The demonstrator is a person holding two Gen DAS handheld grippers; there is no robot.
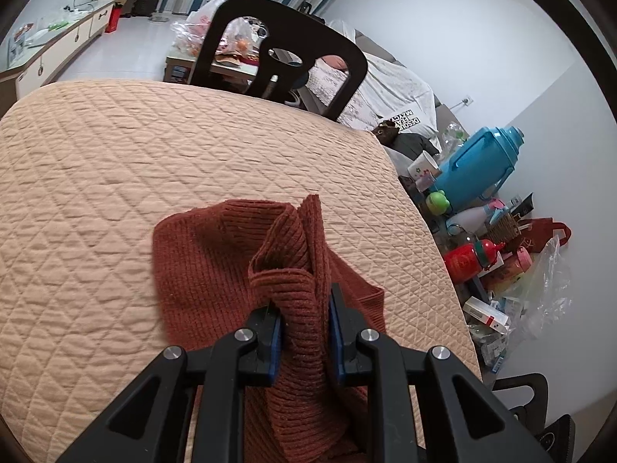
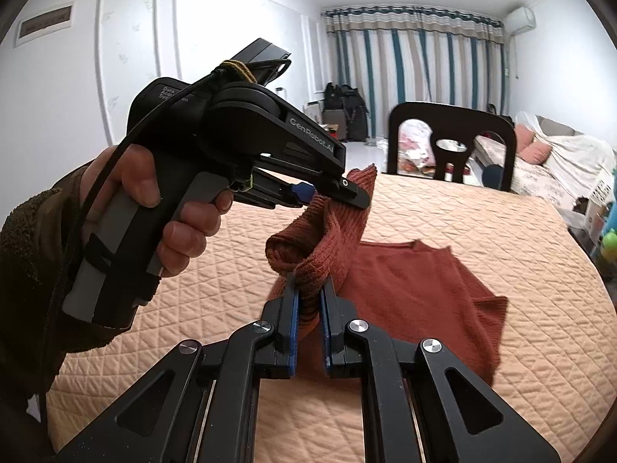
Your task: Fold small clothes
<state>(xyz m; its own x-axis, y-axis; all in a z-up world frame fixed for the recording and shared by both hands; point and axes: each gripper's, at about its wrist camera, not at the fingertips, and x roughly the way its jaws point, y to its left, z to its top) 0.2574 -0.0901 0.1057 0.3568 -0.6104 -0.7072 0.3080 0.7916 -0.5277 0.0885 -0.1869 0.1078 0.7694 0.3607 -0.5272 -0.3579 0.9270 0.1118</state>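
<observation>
My left gripper (image 1: 304,316) is clenched on a bunched fold of the rust-red knit garment (image 1: 216,262), its blue pads (image 1: 334,332) pressing thick ribbed cloth from both sides, so the jaws stand a little apart around it. My right gripper (image 2: 308,301) is pinched nearly closed on a thinner gathered edge of the same garment, the fabric squeezed between its pads and rising out of them. In the right wrist view my left hand (image 2: 154,200) wraps the handle of the other gripper, whose tip bites the cloth just above and beyond my right one.

The garment is ribbed knit, rust-red, small. Its held end is lifted clear of the quilted peach tabletop (image 1: 115,162), rolled and draped between the two grippers; the rest lies flat on the quilt. In the right wrist view the flat part runs lengthwise from the grippers away toward the right. A dark chair (image 2: 451,142) stands at the far edge.
</observation>
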